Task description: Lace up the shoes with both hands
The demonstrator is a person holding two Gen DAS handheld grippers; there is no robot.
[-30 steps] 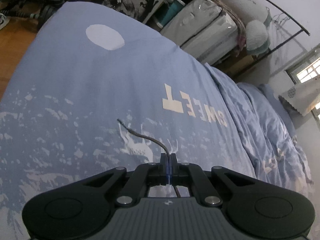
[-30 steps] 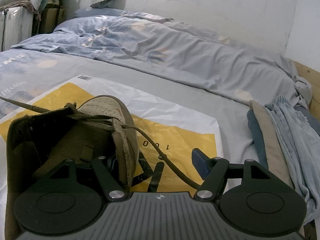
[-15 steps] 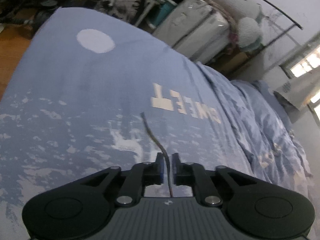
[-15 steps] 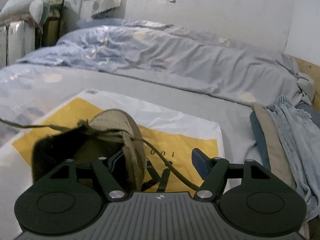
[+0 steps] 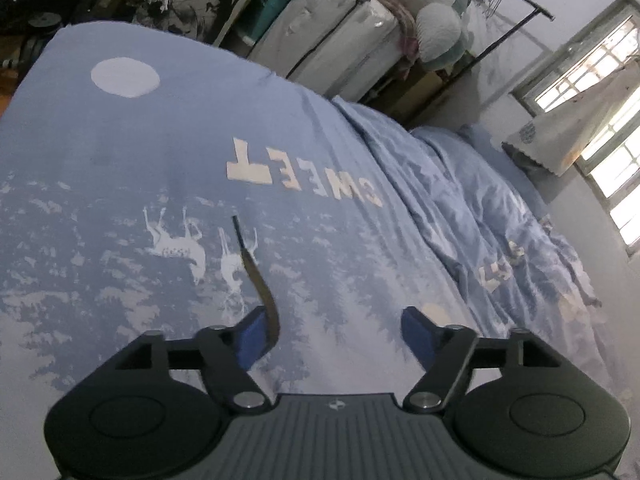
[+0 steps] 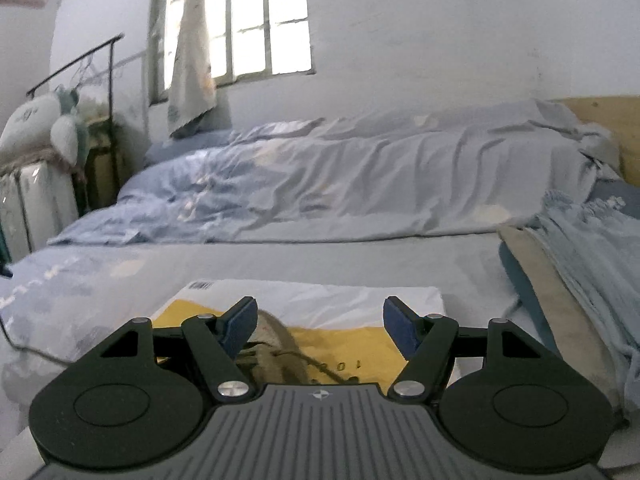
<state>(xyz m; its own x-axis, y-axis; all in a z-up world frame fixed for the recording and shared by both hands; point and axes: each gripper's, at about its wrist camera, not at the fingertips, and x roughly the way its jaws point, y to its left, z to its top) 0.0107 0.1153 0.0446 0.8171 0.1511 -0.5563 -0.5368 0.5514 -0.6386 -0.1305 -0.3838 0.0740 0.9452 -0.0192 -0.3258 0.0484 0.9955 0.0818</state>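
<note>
In the left wrist view my left gripper (image 5: 338, 330) hangs over the blue bedsheet, its jaws opening wide. A dark flat shoelace end (image 5: 256, 276) runs up past the left blue pad (image 5: 250, 334), loose, with nothing pressed between the pads. In the right wrist view my right gripper (image 6: 318, 326) stands open, tilted up toward the window. Just below its fingers shows only the top of the olive suede shoe (image 6: 276, 344), lying on a yellow-and-white plastic bag (image 6: 360, 308). Most of the shoe is hidden behind the gripper body.
A rumpled blue duvet (image 6: 340, 184) lies across the far side of the bed. Folded clothes and jeans (image 6: 580, 272) are stacked at the right. Storage bags and a plush toy (image 5: 436, 28) stand beyond the bed's left edge. A window (image 6: 256, 20) is in the back wall.
My left gripper went from shut on the lace to wide open, and the lace slipped free toward the left pad. My right gripper rose and tilted up, so the shoe dropped to the frame's bottom.
</note>
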